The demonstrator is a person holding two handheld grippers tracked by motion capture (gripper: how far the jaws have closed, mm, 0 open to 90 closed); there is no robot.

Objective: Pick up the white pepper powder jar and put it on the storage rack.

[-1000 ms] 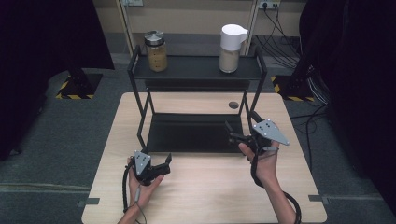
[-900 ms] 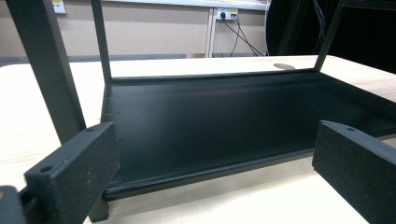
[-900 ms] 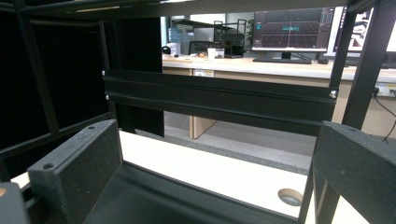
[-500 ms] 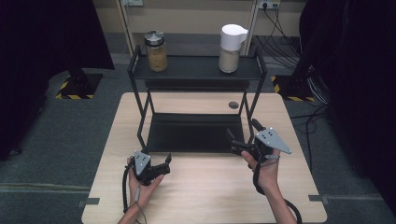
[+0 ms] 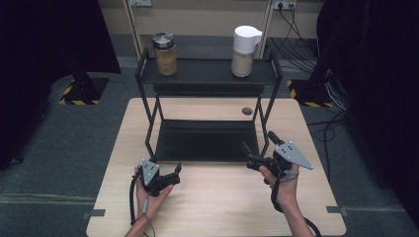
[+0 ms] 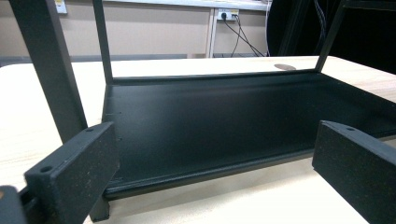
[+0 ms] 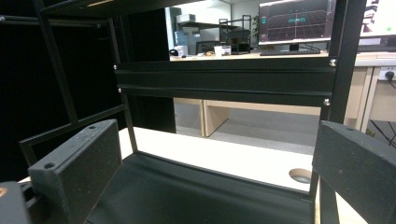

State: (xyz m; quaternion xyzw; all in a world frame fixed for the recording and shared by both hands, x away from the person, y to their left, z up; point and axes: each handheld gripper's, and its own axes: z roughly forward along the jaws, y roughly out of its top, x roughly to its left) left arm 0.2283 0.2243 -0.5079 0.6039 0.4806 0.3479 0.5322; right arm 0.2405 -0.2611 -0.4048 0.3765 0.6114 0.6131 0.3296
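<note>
Left hand-held gripper [image 5: 170,174]: jaws spread, nothing between them, held low at the near left of the tabletop [image 5: 217,207], pointing at the near left corner of the black rack [image 5: 207,140]. In the left gripper view the rack's lower tray [image 6: 224,121] lies bare just ahead.

Right hand-held gripper [image 5: 251,157]: jaws spread, nothing held, at the near right corner of the rack, aimed in over the lower tray.

Rack: two tiers, standing mid-tabletop. Top shelf carries a glass jar [image 5: 165,54] with metal lid at far left and a white-lidded canister [image 5: 244,45] at far right, both upright, well apart.

Step in hand, as judged: approach; neither container has been grasped. The next move would call for raising a gripper to the top shelf and closing squarely on a container body without tipping it.

Writing: none legible on jar or canister. A distant monitor [image 7: 296,21] shows a grid graphic, its text too small to read.
</note>
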